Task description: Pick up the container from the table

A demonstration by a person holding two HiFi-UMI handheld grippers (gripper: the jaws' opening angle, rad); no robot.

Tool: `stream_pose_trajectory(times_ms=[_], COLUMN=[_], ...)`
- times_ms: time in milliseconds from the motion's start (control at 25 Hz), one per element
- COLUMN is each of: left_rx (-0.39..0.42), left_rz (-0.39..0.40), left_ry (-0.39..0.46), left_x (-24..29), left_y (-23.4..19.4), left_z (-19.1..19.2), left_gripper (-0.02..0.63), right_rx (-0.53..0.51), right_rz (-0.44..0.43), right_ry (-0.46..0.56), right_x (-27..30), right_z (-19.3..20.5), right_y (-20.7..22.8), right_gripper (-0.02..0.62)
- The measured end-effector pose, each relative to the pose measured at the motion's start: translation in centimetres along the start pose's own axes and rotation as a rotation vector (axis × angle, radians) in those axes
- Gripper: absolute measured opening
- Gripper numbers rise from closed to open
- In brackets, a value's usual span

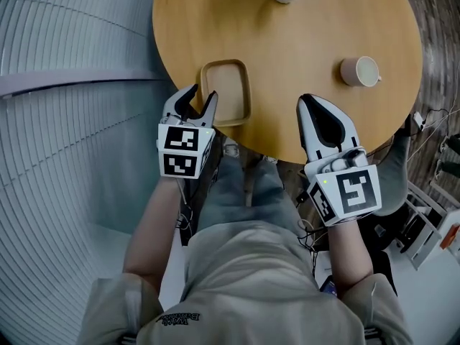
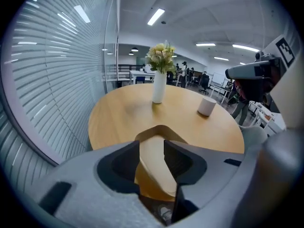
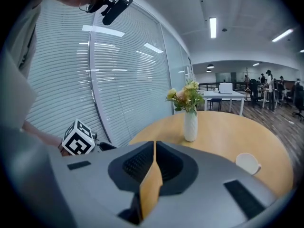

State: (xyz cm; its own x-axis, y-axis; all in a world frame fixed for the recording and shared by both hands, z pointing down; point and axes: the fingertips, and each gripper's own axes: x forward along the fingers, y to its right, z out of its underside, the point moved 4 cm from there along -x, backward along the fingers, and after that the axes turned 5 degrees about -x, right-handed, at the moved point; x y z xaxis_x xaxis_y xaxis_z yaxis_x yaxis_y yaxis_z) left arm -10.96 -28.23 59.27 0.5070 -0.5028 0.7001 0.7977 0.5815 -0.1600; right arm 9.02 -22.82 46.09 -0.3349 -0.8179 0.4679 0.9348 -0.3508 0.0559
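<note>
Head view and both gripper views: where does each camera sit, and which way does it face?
Head view: on the head, steeply down at table, container, left gripper, right gripper, forearms.
Left gripper view: along its open fingers, over the container toward vase and cup.
Right gripper view: along its shut fingers; left gripper's cube at left.
All three share table, vase, cup.

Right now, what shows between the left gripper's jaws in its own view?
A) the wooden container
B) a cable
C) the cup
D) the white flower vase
A: the wooden container fills the gap between the open jaws of the left gripper; the flower vase and the cup stand farther back.
</note>
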Motion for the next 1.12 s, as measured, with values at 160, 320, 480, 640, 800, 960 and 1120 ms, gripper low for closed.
stream_pose_trajectory(times_ms=[160,320,480,640,800,960,1120], left_rx=[-0.028,-0.071,-0.100,-0.151,-0.205,-0.232,-0.214], left_rz=[-0.006,-0.005,-0.011,0.000,-0.002,-0.001,0.017], left_ry=[-0.035,-0.068,-0.089,-0.113,-0.144,-0.134,-0.099], left_x=[0.7,1.9,2.6,4.6,5.1,3.7,3.7], left_y=[-0.4,-0.6,-0.9,-0.7,-0.4,-0.5,0.3], left_z=[1.8,3.3,4.6,6.4,6.5,5.5,5.1], left_gripper=[0.150,0.150,0.150,0.150,0.095,0.032,0.029], right_rx=[0.003,0.013,0.021,0.021,0.027,0.027,0.029], right_rz=[-0.008,-0.011,-0.014,-0.012,-0.010,-0.012,-0.003], right_ry=[-0.020,-0.036,-0.050,-0.071,-0.076,-0.070,-0.067], right_x=[0.4,1.0,1.2,1.7,1.2,0.4,0.1], right_z=[0.7,1.6,2.2,4.0,4.0,2.9,3.8], right_y=[-0.1,0.3,0.3,0.9,1.6,0.8,0.7], right_gripper=[0.037,0.037,0.037,0.037,0.037,0.037,0.037])
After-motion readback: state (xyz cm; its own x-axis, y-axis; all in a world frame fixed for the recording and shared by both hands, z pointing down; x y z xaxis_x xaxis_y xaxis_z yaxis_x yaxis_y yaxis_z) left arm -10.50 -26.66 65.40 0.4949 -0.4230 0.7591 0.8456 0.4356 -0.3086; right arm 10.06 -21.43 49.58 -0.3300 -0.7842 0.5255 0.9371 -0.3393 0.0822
